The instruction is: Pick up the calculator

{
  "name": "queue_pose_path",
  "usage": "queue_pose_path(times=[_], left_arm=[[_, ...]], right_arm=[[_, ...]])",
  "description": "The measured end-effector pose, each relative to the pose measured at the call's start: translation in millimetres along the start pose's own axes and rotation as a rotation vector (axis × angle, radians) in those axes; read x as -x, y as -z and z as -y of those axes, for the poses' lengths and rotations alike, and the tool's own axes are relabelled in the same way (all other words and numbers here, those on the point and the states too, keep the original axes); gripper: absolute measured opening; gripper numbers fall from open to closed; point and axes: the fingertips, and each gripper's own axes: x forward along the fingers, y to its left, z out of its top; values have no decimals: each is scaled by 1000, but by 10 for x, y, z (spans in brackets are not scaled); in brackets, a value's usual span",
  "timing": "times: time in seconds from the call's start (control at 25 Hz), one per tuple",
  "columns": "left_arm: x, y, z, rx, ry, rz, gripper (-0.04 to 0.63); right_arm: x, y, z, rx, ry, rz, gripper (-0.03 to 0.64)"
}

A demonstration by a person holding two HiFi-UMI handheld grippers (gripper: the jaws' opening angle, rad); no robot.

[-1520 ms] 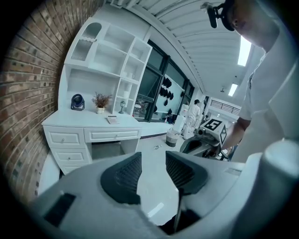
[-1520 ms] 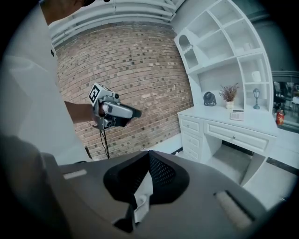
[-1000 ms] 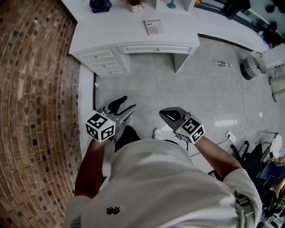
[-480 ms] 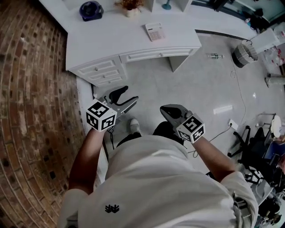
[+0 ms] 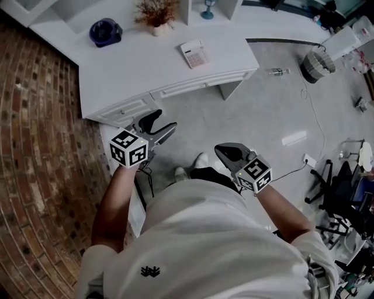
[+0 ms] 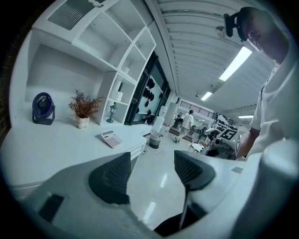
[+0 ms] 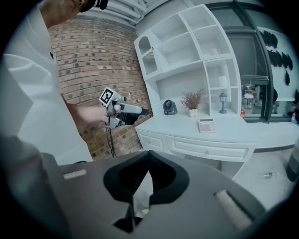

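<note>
Nearest, over the floor: left tongs (image 5: 163, 119) are opening wide with nothing between them, and right tongs (image 5: 225, 153) are clenched tip to tip, empty. Farther off, the calculator (image 5: 194, 54) lies flat toward the right end of the white table (image 5: 131, 67). It's a pale slab with a display strip above a key grid.

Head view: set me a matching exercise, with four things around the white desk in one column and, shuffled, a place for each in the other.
Column A
1. calculator
2. fan
3. potted plant
4. basket

Column B
a. on the floor, right of the desk
b. flat on the desk, toward its right end
c. at the desk's left end
d. at the back of the desk, near its middle

Pairs: 1-b, 2-c, 3-d, 4-a
</note>
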Motion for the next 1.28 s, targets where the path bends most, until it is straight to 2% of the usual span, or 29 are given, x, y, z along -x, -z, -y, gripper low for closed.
queue_pose_path(times=[0.24, 0.44, 0.56, 1.0, 1.28], left_arm=[[-367, -277, -327, 11, -14, -24, 285], [-760, -455, -595, 10, -18, -29, 285], [-944, -468, -839, 15, -17, -60, 285], [-1885, -838, -2221, -2, 54, -157, 285], [-2529, -899, -2839, -19, 121, -247, 285]], right_arm=[[-68, -221, 531, -31, 8, 41, 12], [-46, -200, 892, -53, 23, 38, 12], [-68, -155, 1031, -84, 44, 26, 14], [-474, -528, 1931, -232, 228, 36, 14], [-773, -820, 2341, -283, 317, 44, 14]])
